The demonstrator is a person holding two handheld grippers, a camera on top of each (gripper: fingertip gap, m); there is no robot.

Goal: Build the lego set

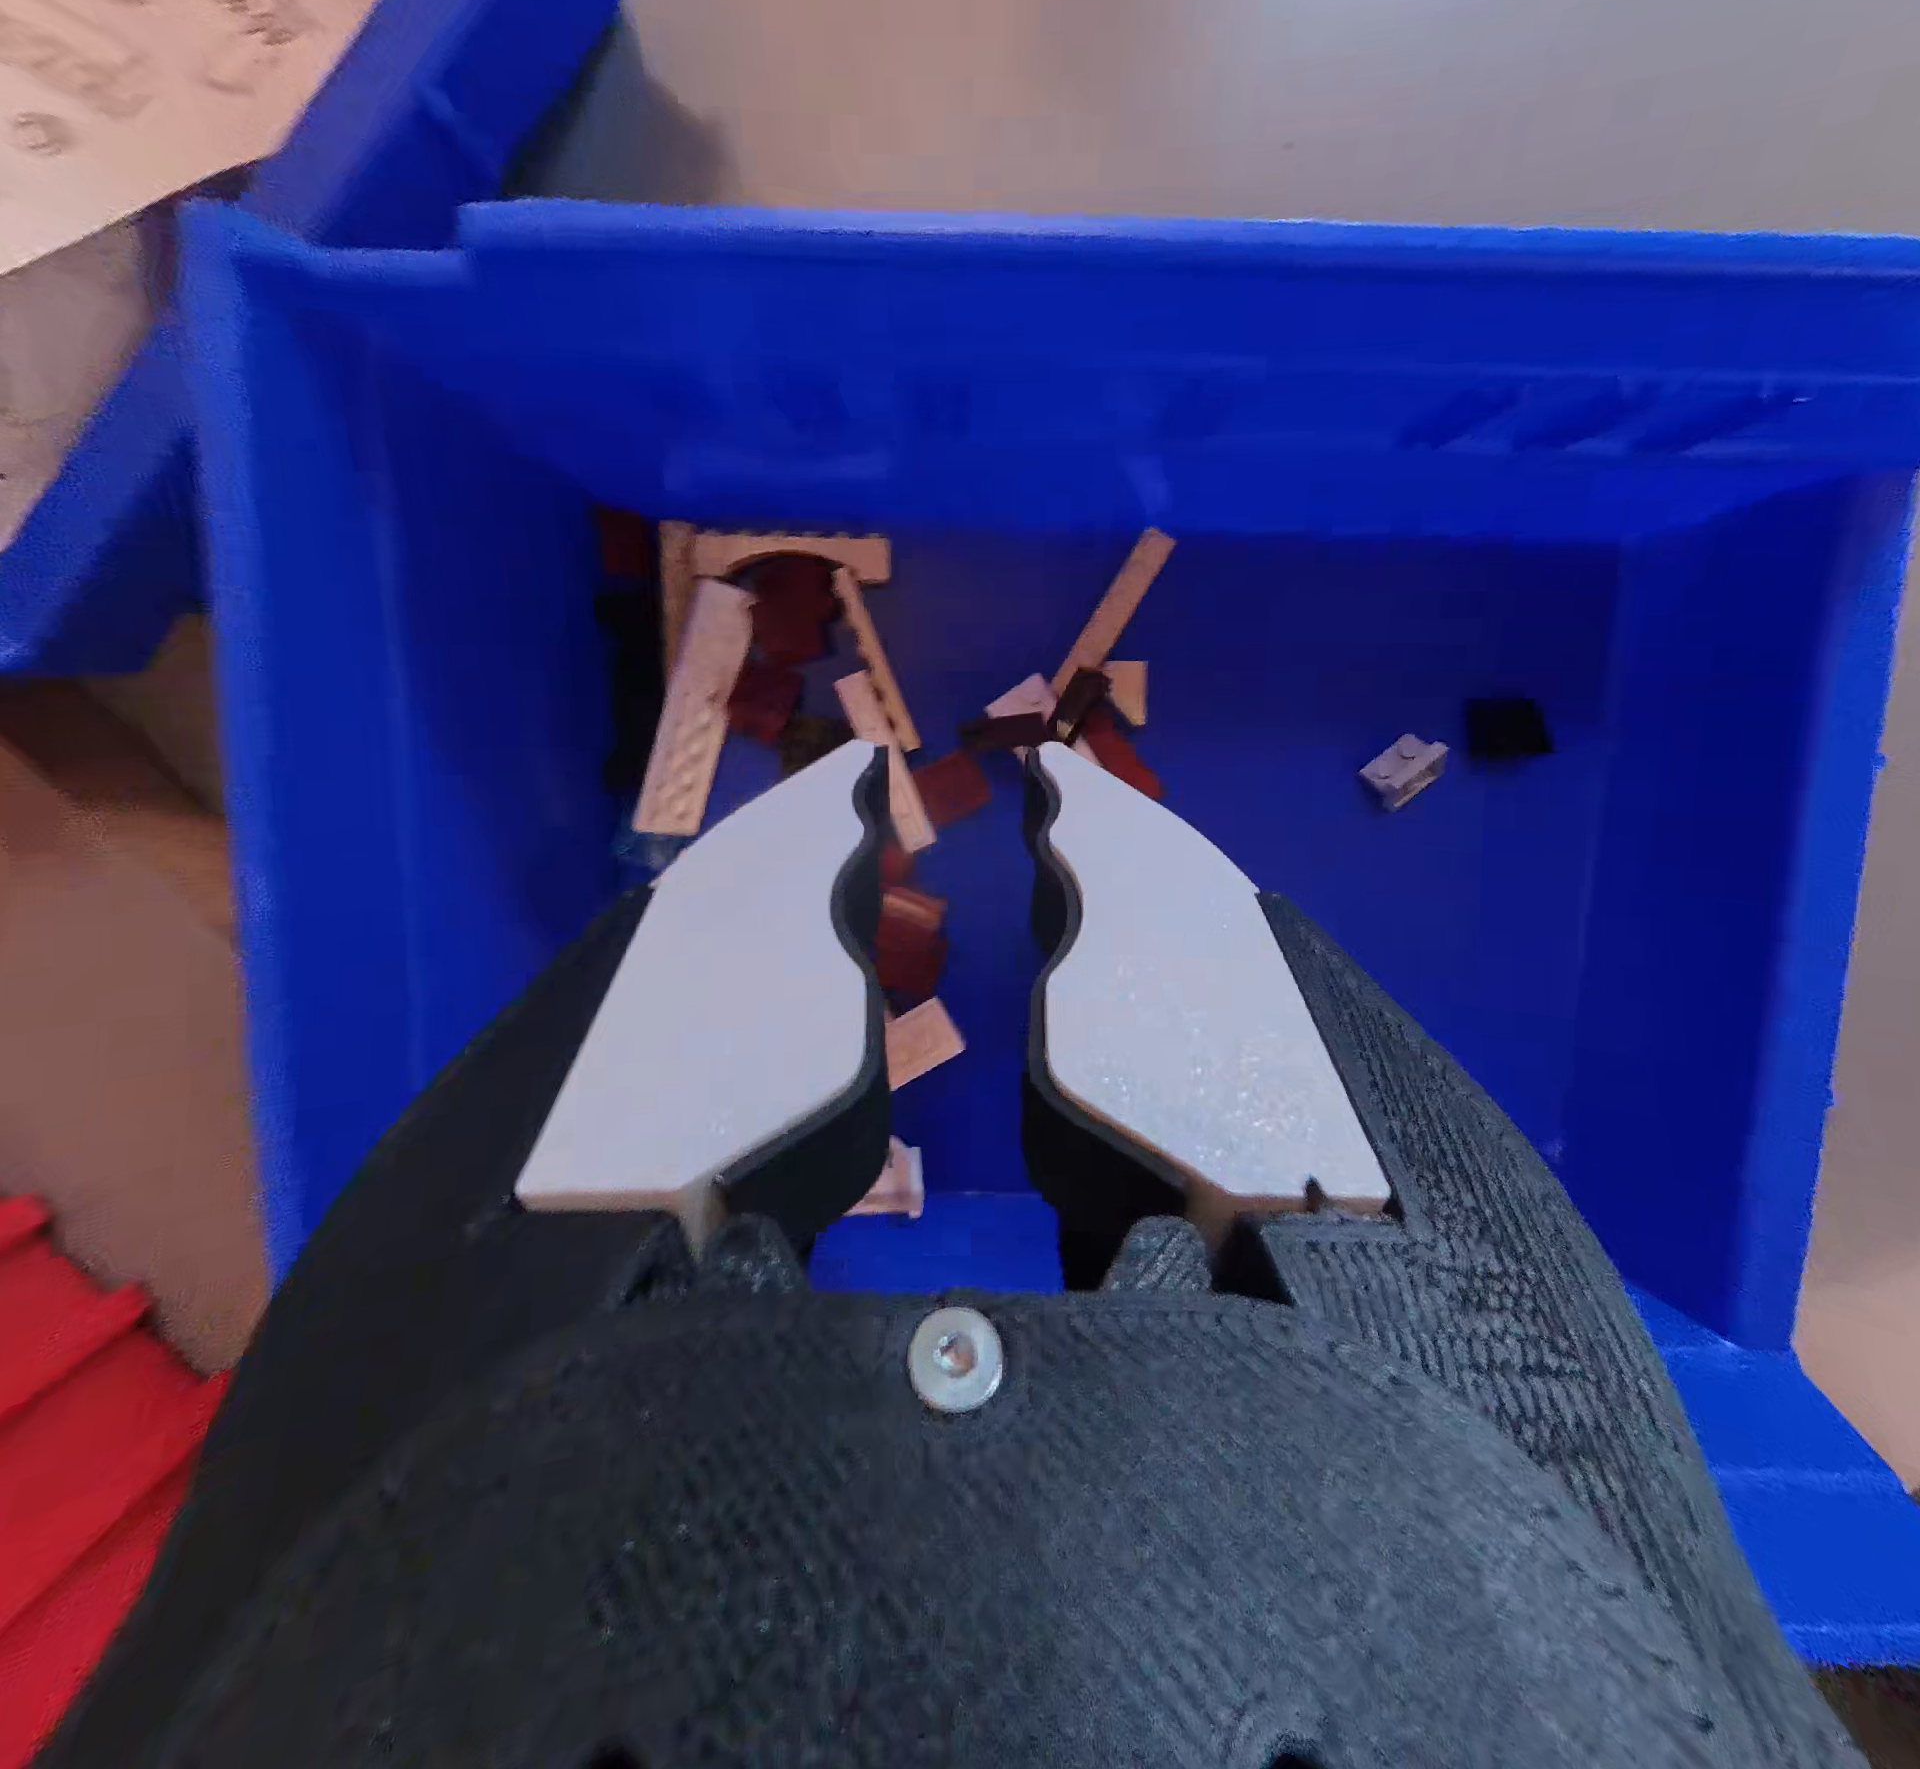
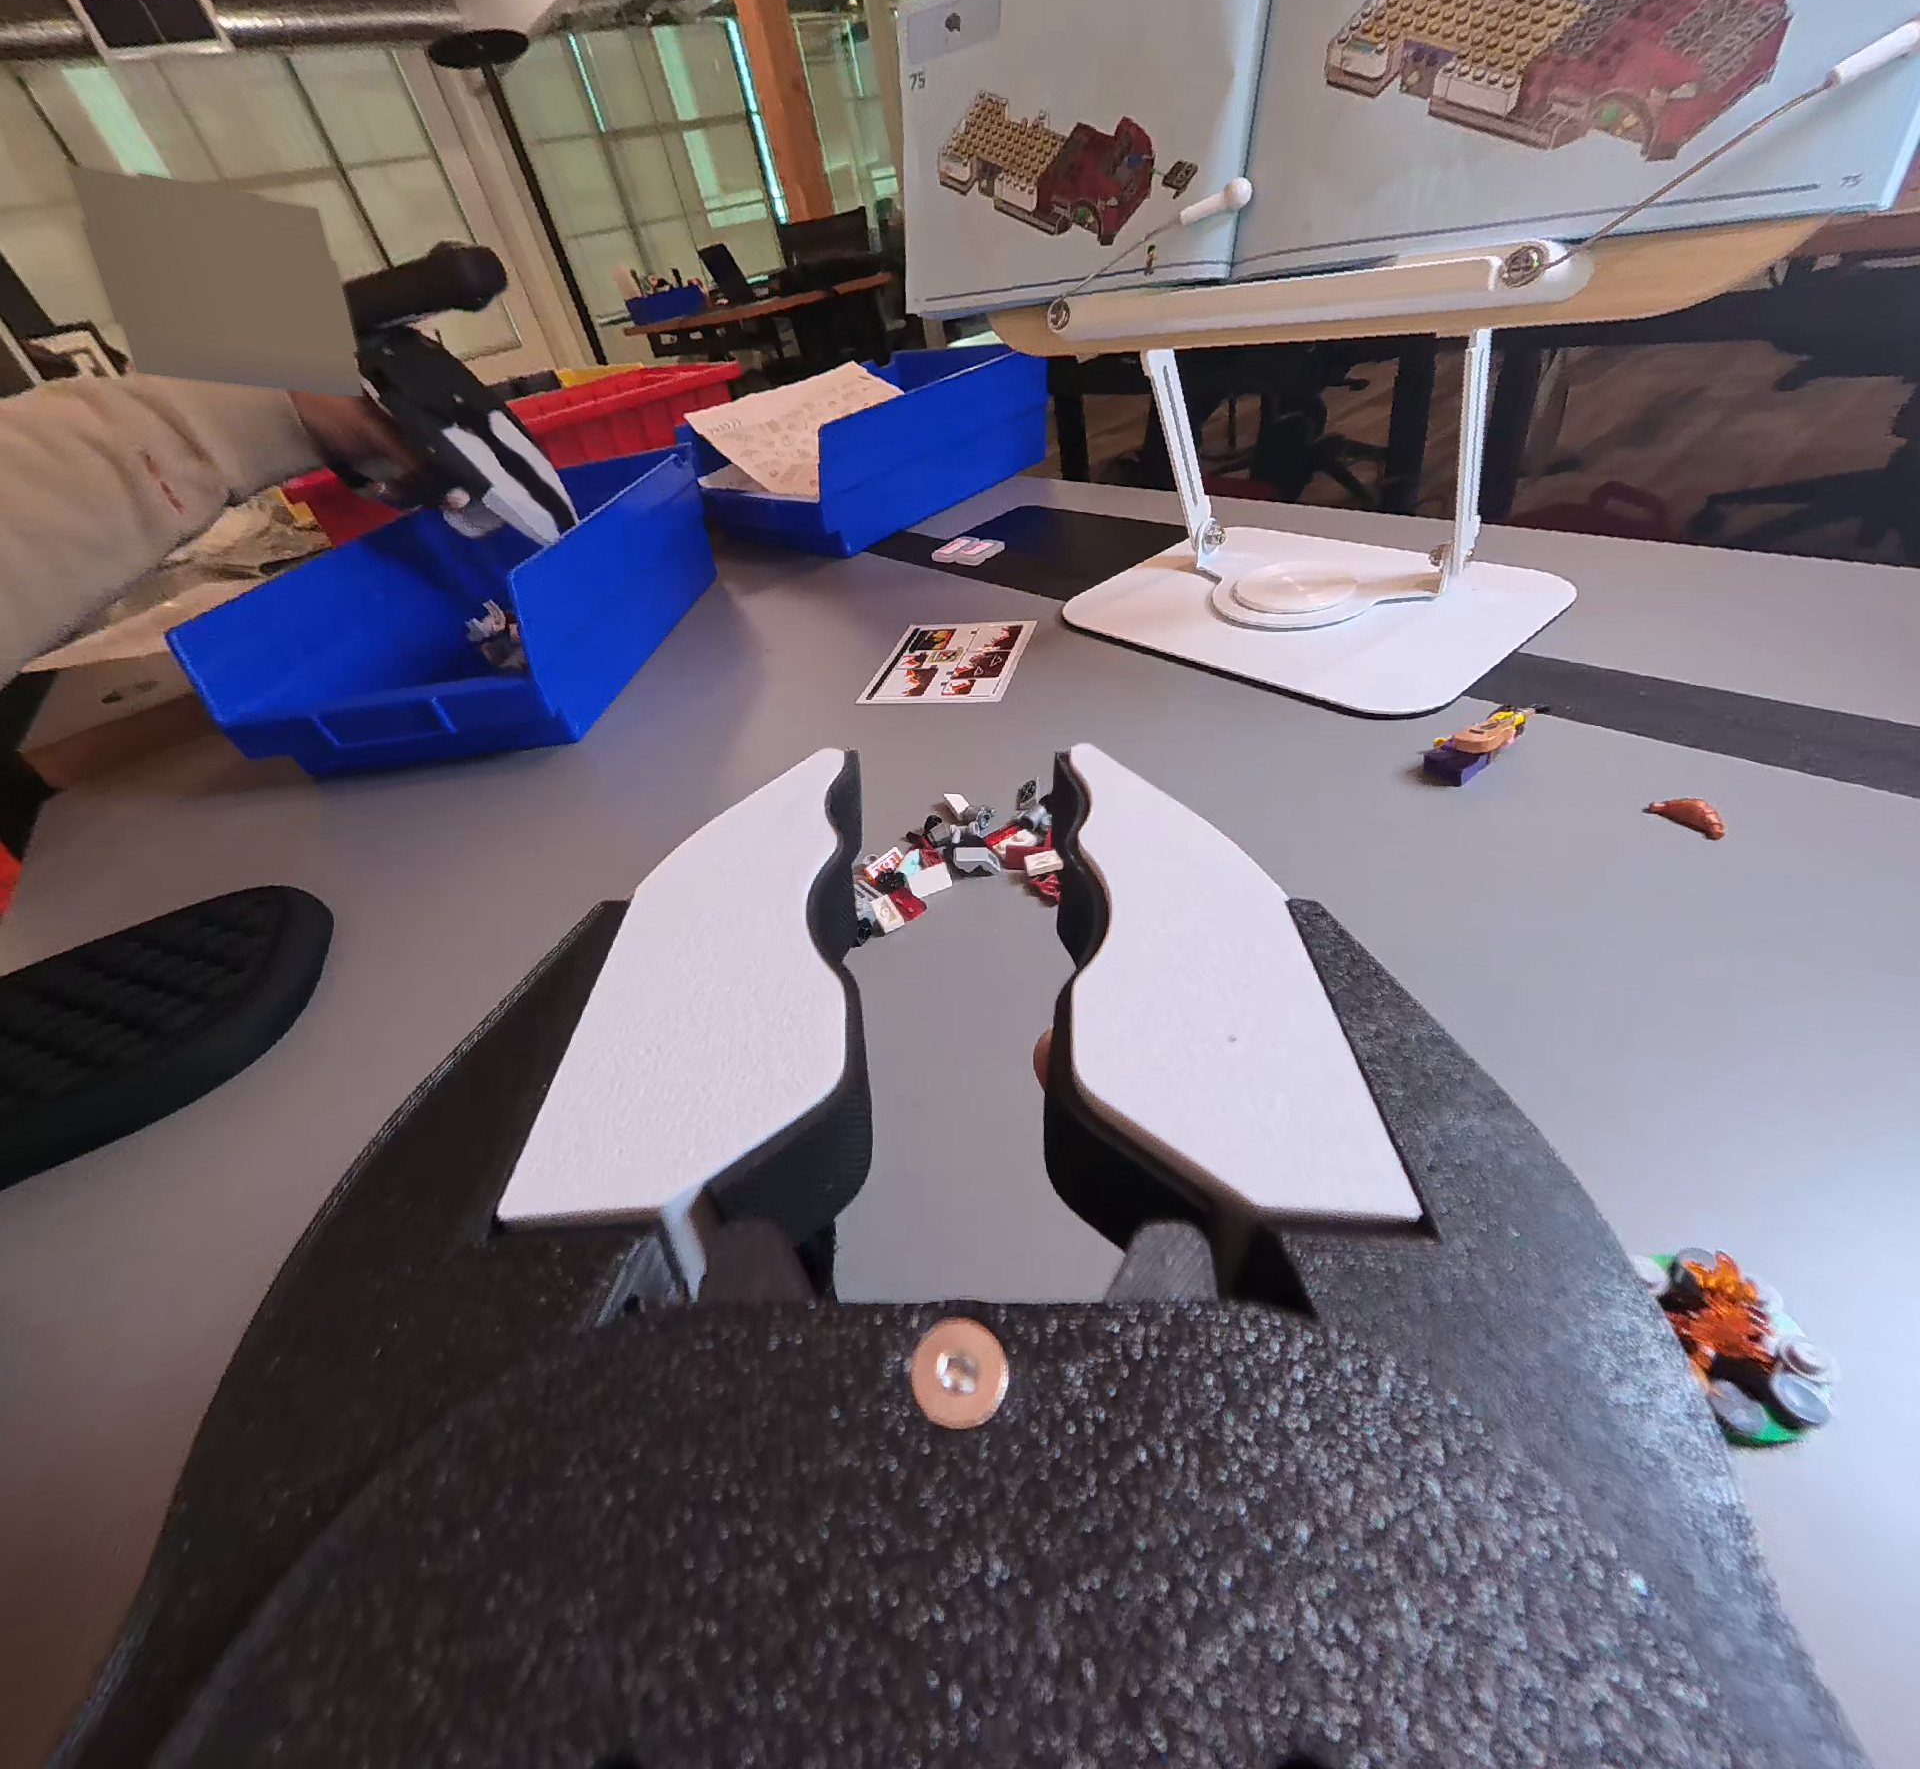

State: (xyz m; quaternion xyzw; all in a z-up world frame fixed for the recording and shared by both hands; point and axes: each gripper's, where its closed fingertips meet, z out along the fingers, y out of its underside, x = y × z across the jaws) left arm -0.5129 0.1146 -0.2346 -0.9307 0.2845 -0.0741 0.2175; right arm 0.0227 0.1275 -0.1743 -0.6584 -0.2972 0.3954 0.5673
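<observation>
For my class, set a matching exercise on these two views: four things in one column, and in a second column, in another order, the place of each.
Things:
1. Left gripper
2. Open instruction booklet
3. Pile of small bricks
4. Loose printed sheet

Places:
A. on the grey table, ahead of the right gripper's open jaws
B. on the white stand
C. in the farther blue bin
D. reaching into the nearer blue bin

Pairs: 1-D, 2-B, 3-A, 4-C

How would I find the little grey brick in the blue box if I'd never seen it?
Look inside the blue bin under the left gripper. Most bricks pile up on its left side; the pale grey brick lies apart on the right floor, beside a black piece. It's the only light grey one there.
</observation>
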